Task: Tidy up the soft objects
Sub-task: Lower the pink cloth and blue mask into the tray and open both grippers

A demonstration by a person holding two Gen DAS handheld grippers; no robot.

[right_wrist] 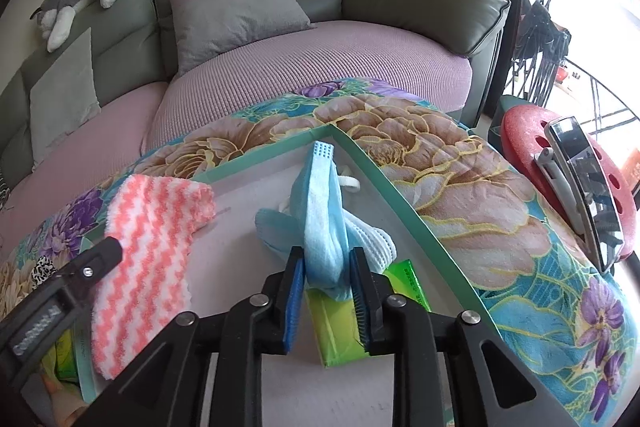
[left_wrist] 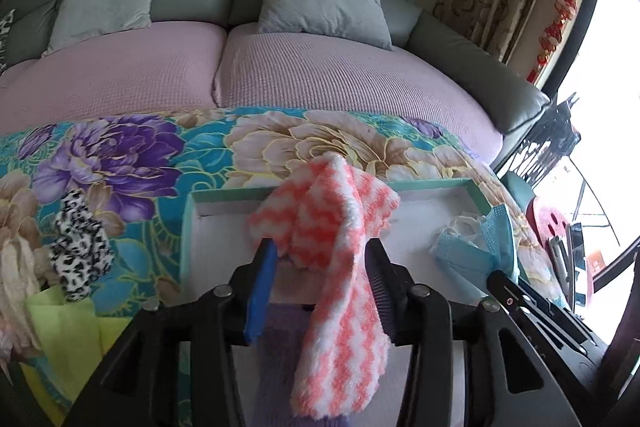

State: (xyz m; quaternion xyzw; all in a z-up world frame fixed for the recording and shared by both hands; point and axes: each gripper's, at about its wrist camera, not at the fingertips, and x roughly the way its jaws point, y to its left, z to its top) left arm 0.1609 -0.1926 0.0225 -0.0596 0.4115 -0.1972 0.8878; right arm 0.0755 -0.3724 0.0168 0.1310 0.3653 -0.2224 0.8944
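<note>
Fluffy and striped in coral-and-white zigzags, the sock (left_wrist: 340, 267) hangs between the parted jaws of the left hand-held gripper (left_wrist: 320, 267), draped against the ribbed black finger while the blue-padded one stands clear of it; its toe folds over the far rim of the shallow tray (left_wrist: 224, 193), a white-floored box with mint-green walls. Inside the tray's right corner lies a crumpled blue face mask (left_wrist: 476, 243) with white ear loops. Left of the tray, on the plush floral blanket (left_wrist: 120, 155), sit a leopard-print scrunchie (left_wrist: 78, 247) and a yellow-green cloth (left_wrist: 68, 319); beyond the tray are the sofa's (left_wrist: 280, 75) waffle-knit lilac seats and grey cushions. From the right wrist, the right hand-held gripper (right_wrist: 325, 277) has the pleated face mask (right_wrist: 320, 227) bunched between its narrowly spaced jaws, though whether the pads press it I cannot tell. Under it on the tray (right_wrist: 400, 195) floor rests a glossy green packet (right_wrist: 340, 319). Left of the tray's centre hangs the sock (right_wrist: 148, 251), and a red perforated disc (right_wrist: 532, 143) stands past the tray's right wall.
</note>
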